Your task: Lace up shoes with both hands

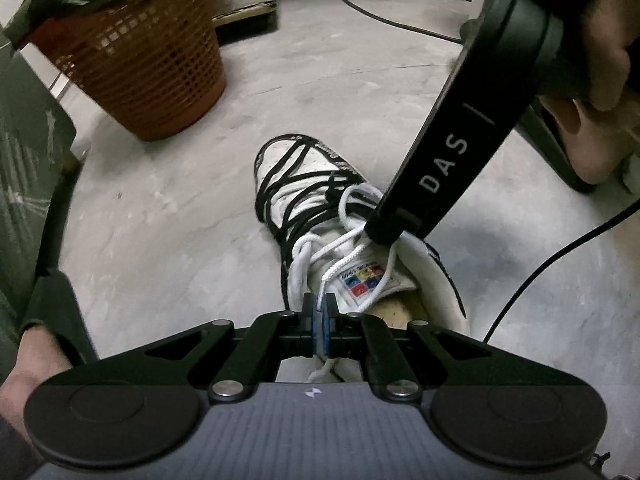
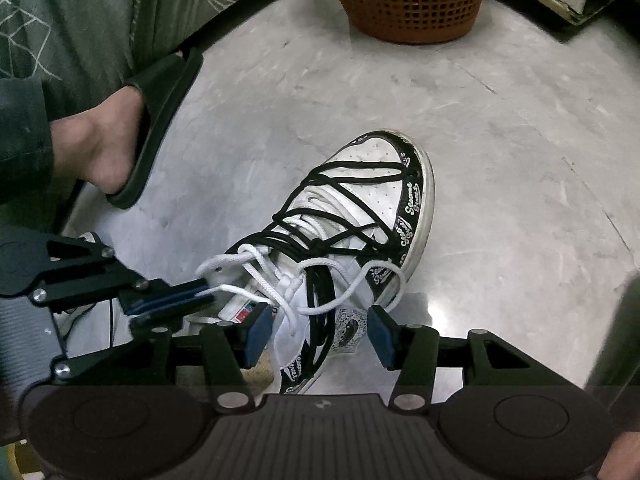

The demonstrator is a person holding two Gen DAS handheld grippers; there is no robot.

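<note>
The left gripper (image 1: 320,312) is nearest in its own view, its blue-padded fingers clenched on a strand of white lace (image 1: 340,268) that runs up from the shoe's tongue. The right gripper (image 2: 320,330) fills the bottom of the right wrist view, its fingers spread wide apart, released, with the shoe's collar and a lace loop between them but nothing gripped.

The grey floor (image 1: 160,208) spreads under everything. An orange basket (image 1: 156,72) stands on it beyond the shoe's toe, with a green-patterned cloth draped over its rim. A person's bare foot in a black slipper (image 2: 160,112) rests on the floor to the left of the shoe in the right wrist view, under a green trouser leg.

The shoe (image 2: 360,208), a white high-top with black trim and lettering, lies on the floor in the middle, toe pointing away from both cameras. A black cord (image 2: 352,176) criss-crosses its forefoot. The white lace sits loose in loops over the upper eyelets. A black cable (image 1: 536,276) trails across the floor to the shoe's right.
</note>
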